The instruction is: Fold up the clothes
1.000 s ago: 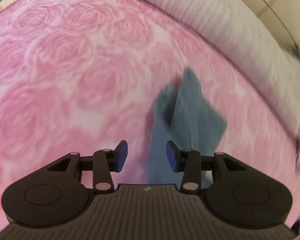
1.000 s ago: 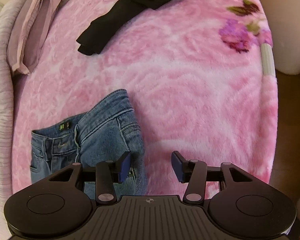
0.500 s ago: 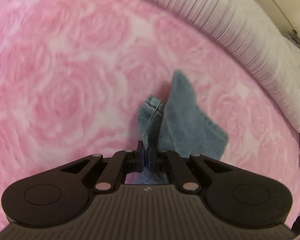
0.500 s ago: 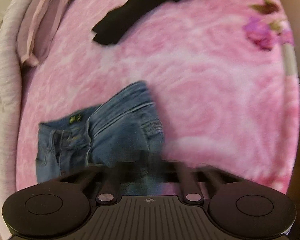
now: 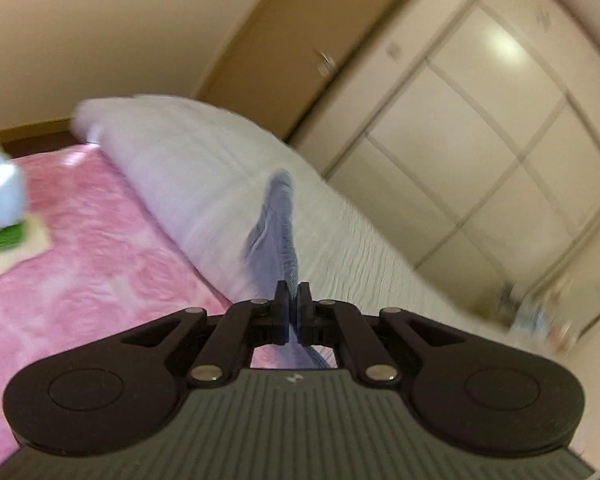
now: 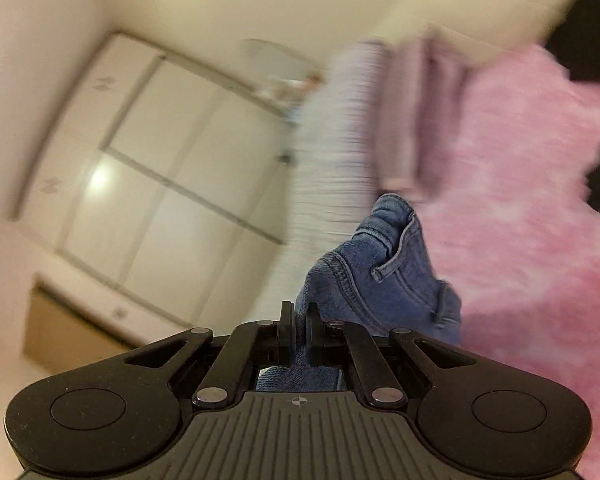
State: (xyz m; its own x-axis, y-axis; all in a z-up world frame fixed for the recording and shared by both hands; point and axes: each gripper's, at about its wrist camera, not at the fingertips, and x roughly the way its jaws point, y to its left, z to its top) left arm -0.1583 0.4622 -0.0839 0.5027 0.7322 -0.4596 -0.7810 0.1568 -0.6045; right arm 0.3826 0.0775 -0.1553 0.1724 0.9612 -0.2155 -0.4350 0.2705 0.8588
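A pair of blue jeans is held by both grippers above the bed. My left gripper is shut on a thin fold of the jeans' leg end, which stands up edge-on ahead of the fingers. My right gripper is shut on the jeans' waist part, with seams and a belt loop showing, bunched just right of the fingers. Both views are tilted up toward the room and blurred.
A pink rose-pattern blanket covers the bed, with a white ribbed bolster along its edge. A stack of folded clothes lies at far left. Black garments and a lilac pillow lie on the blanket. A white wardrobe stands beyond.
Both grippers closed on the jeans lying on the blanket, then lifted them; the cameras now tilt up from the bed toward the wardrobe and wall.
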